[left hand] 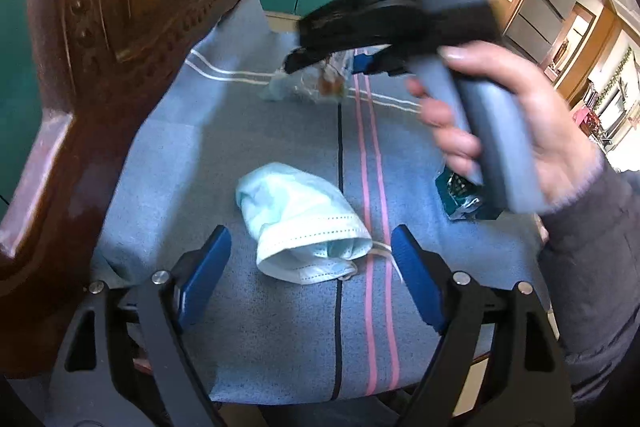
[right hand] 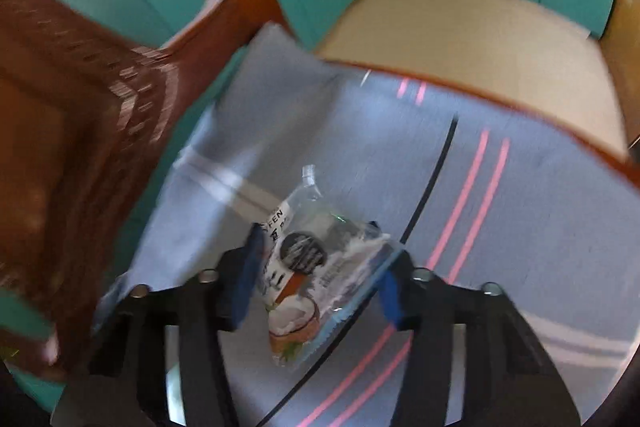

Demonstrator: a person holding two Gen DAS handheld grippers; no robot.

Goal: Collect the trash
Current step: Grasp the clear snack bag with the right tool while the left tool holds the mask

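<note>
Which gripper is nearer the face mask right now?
Left. The left gripper stands open around the face mask; the right gripper is farther back on the cloth, at a snack wrapper.

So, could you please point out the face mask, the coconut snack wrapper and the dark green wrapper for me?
face mask [left hand: 298,227]: left wrist view, on its pale blue pleated body.
coconut snack wrapper [right hand: 308,267]: right wrist view, on its printed middle.
dark green wrapper [left hand: 460,197]: left wrist view, on the part showing below the hand.
</note>
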